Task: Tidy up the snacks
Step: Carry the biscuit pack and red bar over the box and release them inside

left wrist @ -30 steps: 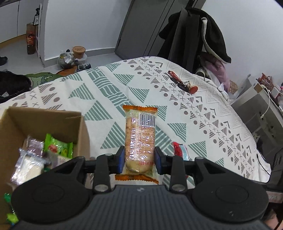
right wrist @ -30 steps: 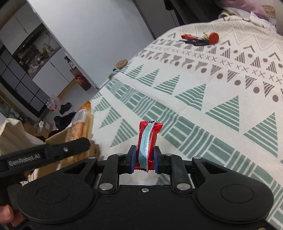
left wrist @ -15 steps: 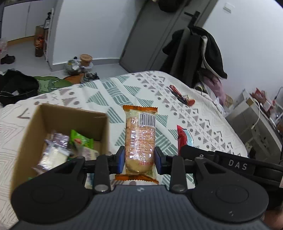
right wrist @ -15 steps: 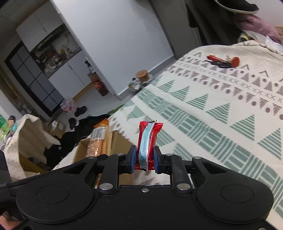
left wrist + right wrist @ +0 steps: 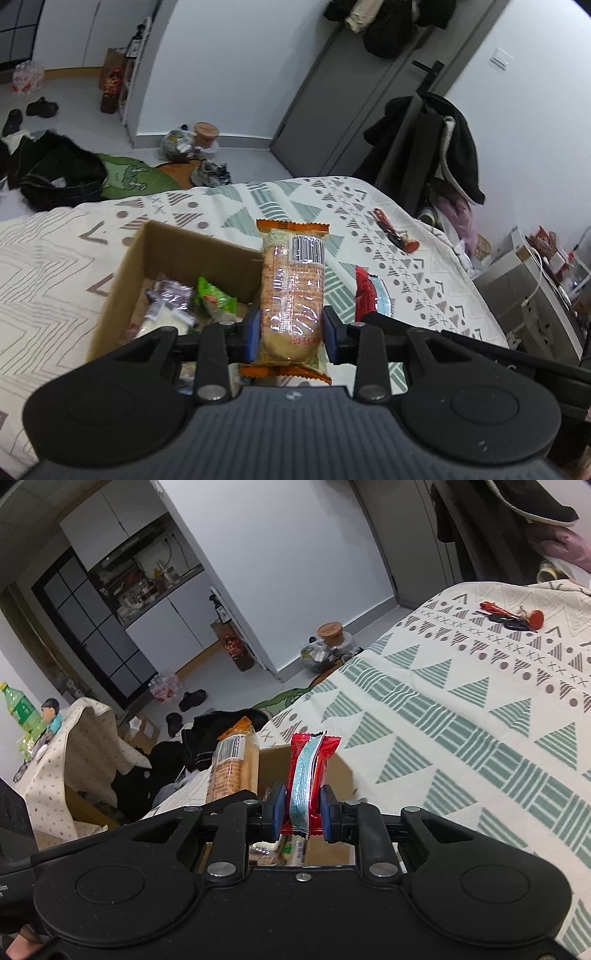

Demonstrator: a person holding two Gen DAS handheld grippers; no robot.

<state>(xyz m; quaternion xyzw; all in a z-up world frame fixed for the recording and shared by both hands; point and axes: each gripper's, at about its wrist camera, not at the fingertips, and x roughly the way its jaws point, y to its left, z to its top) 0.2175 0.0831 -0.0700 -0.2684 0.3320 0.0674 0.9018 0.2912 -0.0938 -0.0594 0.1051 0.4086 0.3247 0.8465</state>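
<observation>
My left gripper (image 5: 291, 334) is shut on an orange-ended biscuit packet (image 5: 291, 288) that stands upright between its blue pads, above the right wall of a cardboard box (image 5: 125, 266). The box sits on the patterned bedspread and holds several wrapped snacks, among them a green packet (image 5: 216, 297). My right gripper (image 5: 302, 818) is shut on a red snack packet (image 5: 308, 771) with a pale blue stripe, held over the same box (image 5: 340, 771). In the right wrist view the biscuit packet (image 5: 232, 764) shows at the left. The red packet (image 5: 365, 295) appears at the right in the left wrist view.
A bunch of keys with red tags (image 5: 513, 616) lies far out on the bedspread (image 5: 480, 709). Clothes and shoes litter the floor (image 5: 55, 173) past the bed's edge. A chair draped with dark coats (image 5: 436, 147) stands behind the bed, and a grey unit (image 5: 535, 295) at the right.
Both grippers have risen and moved left over the cardboard box, each keeping its packet. The box now lies right beneath them and more of the room shows.
</observation>
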